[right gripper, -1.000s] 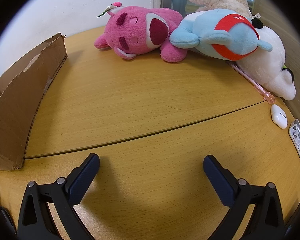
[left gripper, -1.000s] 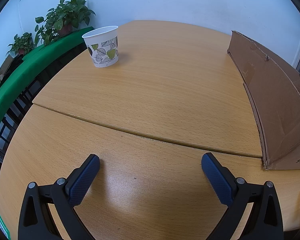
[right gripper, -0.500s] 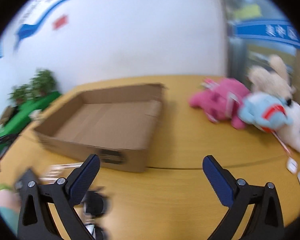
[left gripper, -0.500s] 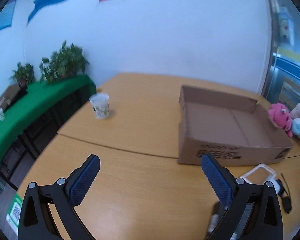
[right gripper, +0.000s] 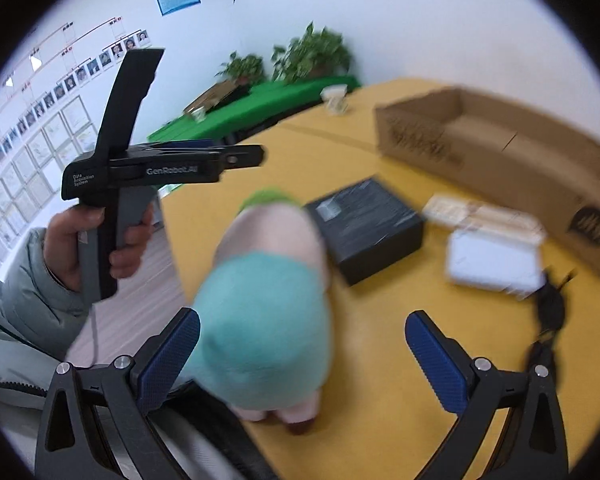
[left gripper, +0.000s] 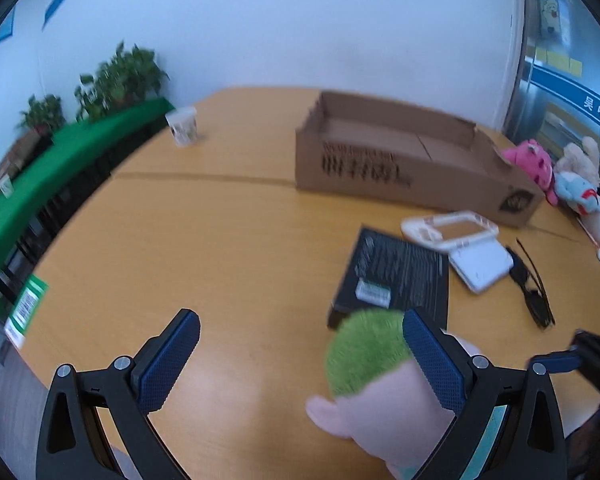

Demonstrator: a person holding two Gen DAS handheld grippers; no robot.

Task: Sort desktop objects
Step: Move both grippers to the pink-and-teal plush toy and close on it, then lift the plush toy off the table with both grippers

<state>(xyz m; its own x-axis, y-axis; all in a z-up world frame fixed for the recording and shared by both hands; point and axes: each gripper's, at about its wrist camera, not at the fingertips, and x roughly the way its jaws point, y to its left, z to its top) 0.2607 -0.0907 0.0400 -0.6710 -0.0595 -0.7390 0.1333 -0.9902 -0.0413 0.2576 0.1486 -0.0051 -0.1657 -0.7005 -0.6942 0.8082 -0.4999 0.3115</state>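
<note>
Both tongs are spread wide and empty: left tongs, right tongs. Nothing has been sorted yet; the box is seen empty inside, at the far side of the worktop.

The items lie near the front edge. A plush doll with green hair and a teal body is closest, partly between the right tongs' pads. A black case sits just behind the doll, then a white tablet with a pink-white frame on its edge, then sunglasses to the right.

The doll is judged the likely first pick. It should be centred between the pads, gripped at the body, not the hair, and squeezed firmly since plush gives. It should be lifted clear of the case before being carried to the box.

Both views are motion-blurred. The doll's face and feet are cut off or hidden behind the tongs. Contact between doll and case cannot be told. The sunglasses appear only as a dark smear in the right view. Box print is unreadable. A cup and more plush toys stand well apart; whether they belong to the task cannot be told.
</note>
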